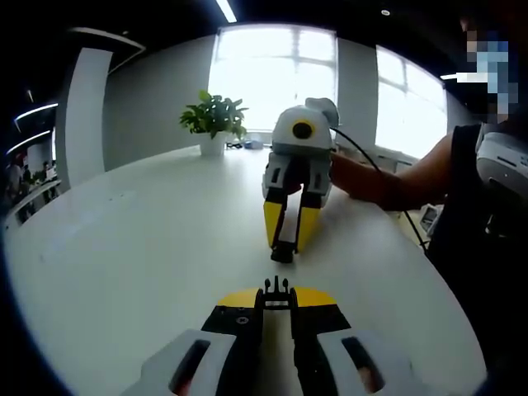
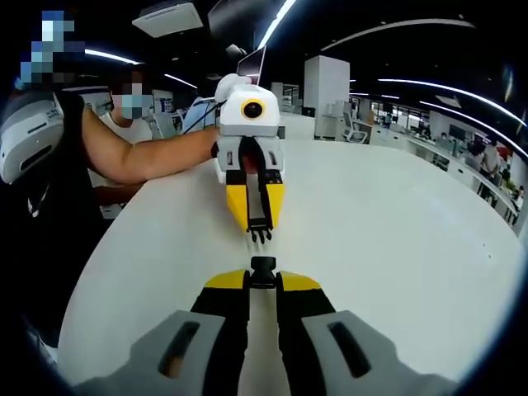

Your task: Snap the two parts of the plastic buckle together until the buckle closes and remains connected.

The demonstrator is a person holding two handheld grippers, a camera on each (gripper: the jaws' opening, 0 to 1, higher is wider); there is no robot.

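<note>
My left gripper (image 1: 276,302) rises from the bottom of the left gripper view, shut on the black pronged buckle half (image 1: 276,290), prongs pointing forward. Facing it across the white table (image 1: 148,247), my right gripper (image 1: 286,238) is shut on the black socket half (image 1: 283,250). In the right gripper view the socket half (image 2: 262,270) sits between the right gripper's (image 2: 262,282) yellow tips. The pronged half (image 2: 259,234) sticks out of the left gripper (image 2: 257,219) opposite. The two halves are lined up tip to tip, with a short gap between them.
A potted plant (image 1: 213,120) stands at the table's far edge under bright windows. A person's forearm (image 1: 388,183) reaches in from the right, and the same person (image 2: 91,148) stands at the table's left edge. Office desks (image 2: 462,157) lie beyond the table.
</note>
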